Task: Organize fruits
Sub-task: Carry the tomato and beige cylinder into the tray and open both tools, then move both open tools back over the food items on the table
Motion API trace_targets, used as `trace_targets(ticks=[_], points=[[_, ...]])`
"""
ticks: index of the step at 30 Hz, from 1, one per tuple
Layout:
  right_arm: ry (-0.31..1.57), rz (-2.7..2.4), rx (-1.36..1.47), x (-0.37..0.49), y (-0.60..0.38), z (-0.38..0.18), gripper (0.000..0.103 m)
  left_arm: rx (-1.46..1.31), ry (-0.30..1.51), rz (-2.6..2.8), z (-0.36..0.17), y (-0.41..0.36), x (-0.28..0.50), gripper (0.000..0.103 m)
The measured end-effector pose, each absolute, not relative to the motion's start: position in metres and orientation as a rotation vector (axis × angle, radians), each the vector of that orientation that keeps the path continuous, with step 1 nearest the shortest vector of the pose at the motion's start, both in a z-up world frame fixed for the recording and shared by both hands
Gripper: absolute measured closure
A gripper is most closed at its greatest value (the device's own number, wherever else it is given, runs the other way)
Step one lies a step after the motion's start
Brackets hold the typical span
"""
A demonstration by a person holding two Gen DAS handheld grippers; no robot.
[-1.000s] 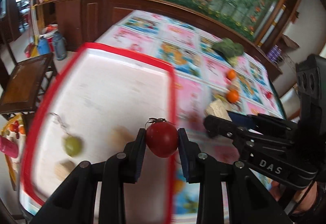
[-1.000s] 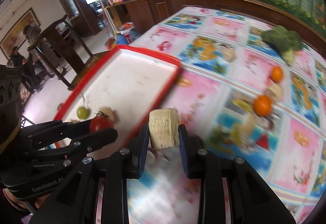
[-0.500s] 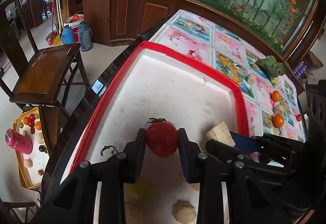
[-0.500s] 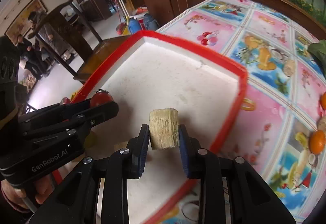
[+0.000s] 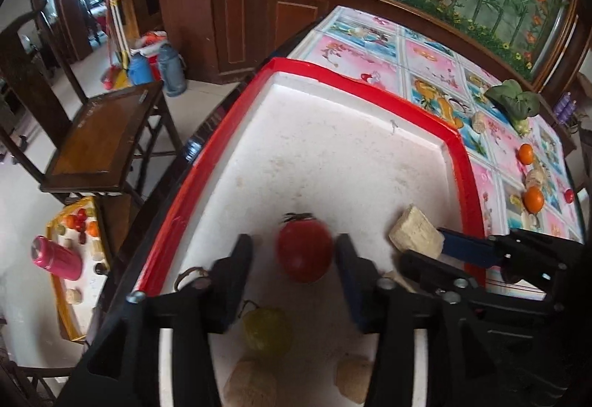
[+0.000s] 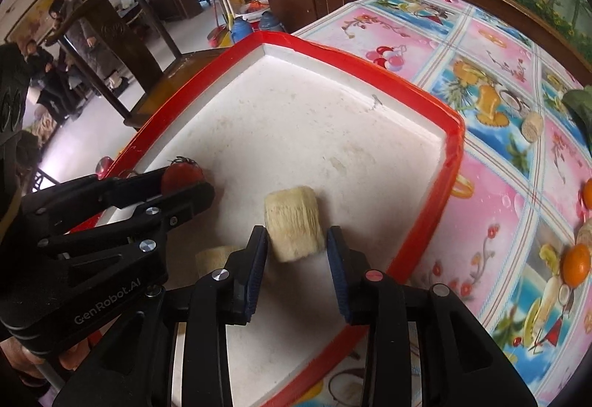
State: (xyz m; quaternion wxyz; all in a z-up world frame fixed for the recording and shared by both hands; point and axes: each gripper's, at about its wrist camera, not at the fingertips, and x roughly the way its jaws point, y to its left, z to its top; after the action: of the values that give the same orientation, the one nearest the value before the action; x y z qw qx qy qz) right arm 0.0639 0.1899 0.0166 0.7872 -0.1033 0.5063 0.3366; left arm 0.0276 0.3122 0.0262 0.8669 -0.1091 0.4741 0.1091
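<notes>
A white tray with a red rim [image 5: 370, 83] [image 6: 333, 51] lies on the table. My left gripper [image 5: 292, 244] hangs low over its floor, its jaws opening. The red tomato [image 5: 305, 251] sits between them with gaps on both sides. To its right my right gripper [image 6: 296, 235] is also over the tray, jaws opening. A pale ribbed cylinder [image 6: 294, 222] [image 5: 416, 235] sits at its fingertips, slipping loose of the pads. The right wrist view shows the left gripper [image 6: 185, 181] from the side with the tomato [image 6: 181, 175].
A green fruit [image 5: 266, 331] and two pale chunks [image 5: 249, 384] [image 5: 353, 379] lie in the tray near me. Oranges [image 5: 532, 199] [image 5: 525, 153] and green leaves [image 5: 514, 101] rest on the patterned tablecloth. A wooden chair [image 5: 100, 137] stands left of the table, a second fruit tray [image 5: 59, 299] below it.
Both grippers travelled from the tray's edge to over its floor and dipped lower. Their jaws then parted, so the tomato and the pale cylinder are no longer squeezed.
</notes>
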Motion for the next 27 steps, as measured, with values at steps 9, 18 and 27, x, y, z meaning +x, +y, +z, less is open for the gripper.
trace_targets(ticks=[9,18,27], points=[[1.071,0.742,-0.184,0.043,0.165,0.035,0.066,-0.198,0.94,0.28,0.047,0.294,0.007,0.027],[1.039,0.751,-0.166,0.012,0.121,0.054,0.066,-0.188,0.919,0.224,0.064,0.251,-0.007,0.025],[1.068,0.628,-0.124,0.004,0.035,0.039,0.065,-0.134,0.936,0.06,0.068,0.171,-0.007,0.025]])
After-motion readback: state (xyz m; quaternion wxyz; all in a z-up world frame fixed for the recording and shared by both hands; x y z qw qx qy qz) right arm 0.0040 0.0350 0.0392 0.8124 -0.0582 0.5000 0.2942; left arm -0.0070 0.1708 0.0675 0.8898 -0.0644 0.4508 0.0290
